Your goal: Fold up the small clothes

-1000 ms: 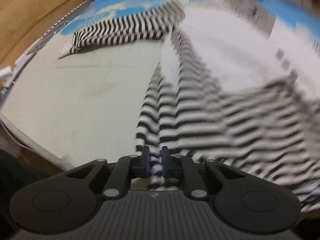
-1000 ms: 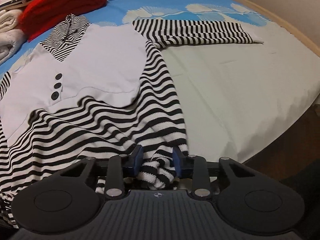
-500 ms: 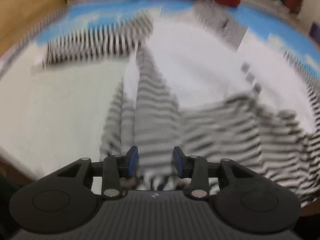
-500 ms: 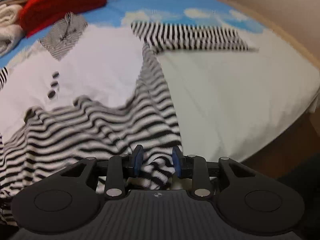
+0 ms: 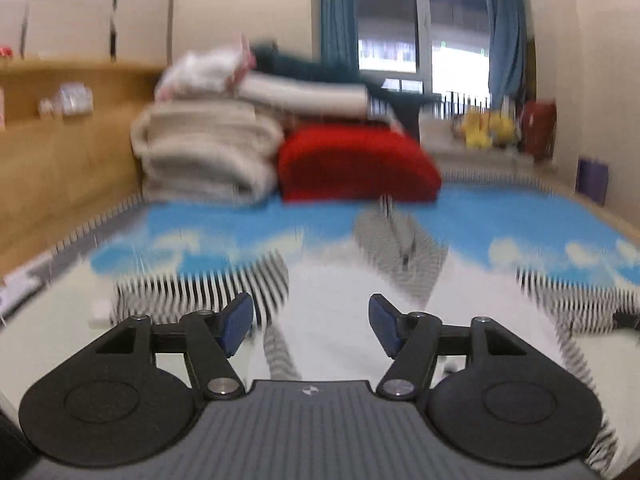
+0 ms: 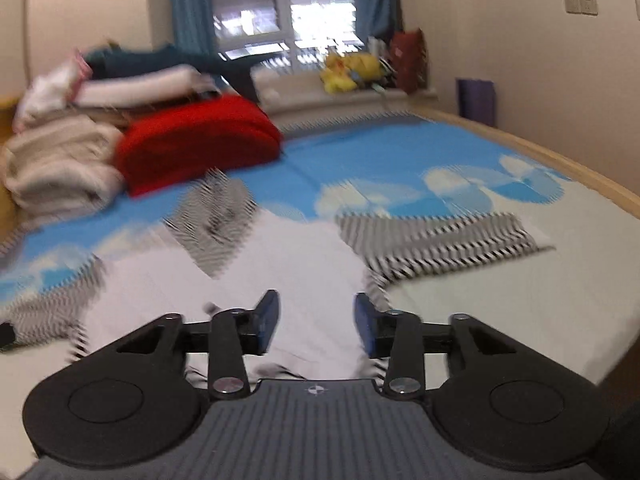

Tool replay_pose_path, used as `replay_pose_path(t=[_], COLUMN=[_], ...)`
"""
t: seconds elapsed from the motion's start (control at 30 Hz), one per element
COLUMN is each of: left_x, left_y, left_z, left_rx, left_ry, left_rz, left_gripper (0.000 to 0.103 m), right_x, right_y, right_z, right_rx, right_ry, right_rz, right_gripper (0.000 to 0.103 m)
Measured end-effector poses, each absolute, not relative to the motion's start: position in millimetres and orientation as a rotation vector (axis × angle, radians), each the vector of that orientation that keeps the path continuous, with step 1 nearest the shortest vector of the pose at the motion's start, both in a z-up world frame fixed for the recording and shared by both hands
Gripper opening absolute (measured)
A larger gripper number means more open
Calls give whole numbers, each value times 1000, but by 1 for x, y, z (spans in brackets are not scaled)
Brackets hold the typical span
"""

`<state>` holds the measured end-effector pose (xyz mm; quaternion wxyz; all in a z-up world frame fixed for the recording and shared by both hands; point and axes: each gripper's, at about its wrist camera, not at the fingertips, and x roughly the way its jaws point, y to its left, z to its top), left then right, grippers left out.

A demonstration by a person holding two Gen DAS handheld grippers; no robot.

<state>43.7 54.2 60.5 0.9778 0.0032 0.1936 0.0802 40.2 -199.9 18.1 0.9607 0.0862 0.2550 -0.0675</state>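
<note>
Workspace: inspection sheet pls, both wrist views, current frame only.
Surface: bed, pale sheet near, blue cloud-print sheet beyond.
Job's things: striped garment with white front spread flat, sleeves out to both sides; views blurred.
Clutter: red folded blanket, beige folded bedding, yellow plush toys.
Grippers: left gripper and right gripper, jaws open, holding nothing.
Cables: nothing seen.
Surroundings: window, blue curtains, wall switches.
</note>
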Motion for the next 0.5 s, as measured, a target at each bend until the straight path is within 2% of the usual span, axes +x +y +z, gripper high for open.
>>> replay_pose_path(t=[0.03,0.13,0.37,0.5], left_x=[38,22,52,110], left_y=[51,43,42,54], left_z=[74,110,133,133], left_rx=[3,-15,-30,30], left_ry=[365,244,269,295], left_rz=[159,147,43,-2], left_gripper=[74,85,84,85], right_x=[36,22,14,26], right_y=[-199,-197,-202,-198], right_z=[22,31,46,55], right_rx=[183,158,111,93], right_ry=[501,456,420,462], right_rz=[-100,-45,-53,-36], right_gripper=[57,58,61,80])
